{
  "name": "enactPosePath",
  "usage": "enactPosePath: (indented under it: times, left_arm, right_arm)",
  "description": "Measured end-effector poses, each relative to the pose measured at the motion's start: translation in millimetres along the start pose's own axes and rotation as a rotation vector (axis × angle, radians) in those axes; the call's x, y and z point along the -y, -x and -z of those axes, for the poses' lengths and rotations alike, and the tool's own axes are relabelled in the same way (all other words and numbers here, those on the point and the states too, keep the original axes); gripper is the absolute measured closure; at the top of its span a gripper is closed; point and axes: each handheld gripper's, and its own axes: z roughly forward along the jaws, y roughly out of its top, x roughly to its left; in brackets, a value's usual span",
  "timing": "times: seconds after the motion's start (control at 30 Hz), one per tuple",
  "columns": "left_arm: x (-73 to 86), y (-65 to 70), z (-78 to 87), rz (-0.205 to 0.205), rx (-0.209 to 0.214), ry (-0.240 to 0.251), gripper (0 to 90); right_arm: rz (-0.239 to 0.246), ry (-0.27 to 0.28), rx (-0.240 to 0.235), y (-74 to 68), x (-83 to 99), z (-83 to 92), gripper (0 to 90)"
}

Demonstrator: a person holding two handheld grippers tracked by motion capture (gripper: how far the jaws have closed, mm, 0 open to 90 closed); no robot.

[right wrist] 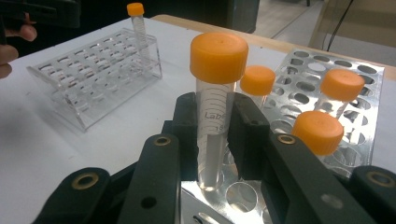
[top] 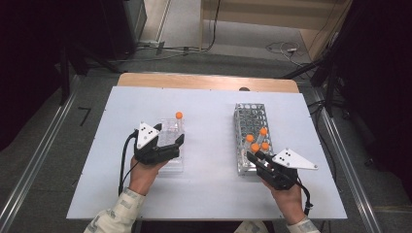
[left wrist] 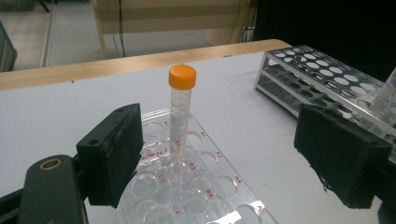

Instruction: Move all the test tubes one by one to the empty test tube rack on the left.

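Observation:
My right gripper [right wrist: 215, 128] is shut on a clear tube with an orange cap [right wrist: 217, 88], which stands upright at the near end of the metal rack [right wrist: 308, 65]; its lower end reaches into a hole there. In the high view the right gripper [top: 253, 154] holds this tube [top: 254, 147] at the metal rack's [top: 250, 114] near end. Three more orange-capped tubes [right wrist: 317, 133] stand in that rack. My left gripper [left wrist: 229, 156] is open, its jaws wide on either side of a clear plastic rack [left wrist: 205, 186]. One orange-capped tube [left wrist: 180, 107] stands in it, beyond the jaws.
Both racks sit on a white board [top: 214, 184] on a wooden table [top: 204, 81], the clear rack [top: 174, 166] left and the metal one right. Between the racks lies bare board. Floor with cables and dark stands surrounds the table.

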Motion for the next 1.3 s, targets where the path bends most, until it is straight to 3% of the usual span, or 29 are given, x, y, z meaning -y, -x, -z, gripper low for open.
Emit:
enactPosePath:
  times: [0.63,1.3]
  left_arm:
    - [0.1,1.4,-0.4,-0.001,0.007,0.001,16.9]
    - [0.3,2.4,-0.8,-0.004,0.012,-0.002,17.0]
  right_arm:
    - [0.007,0.049,-0.011,-2.2,-16.0,14.0,71.0]
    - [0.031,0.034,-0.08,-19.2,-21.1,-3.3,70.9]
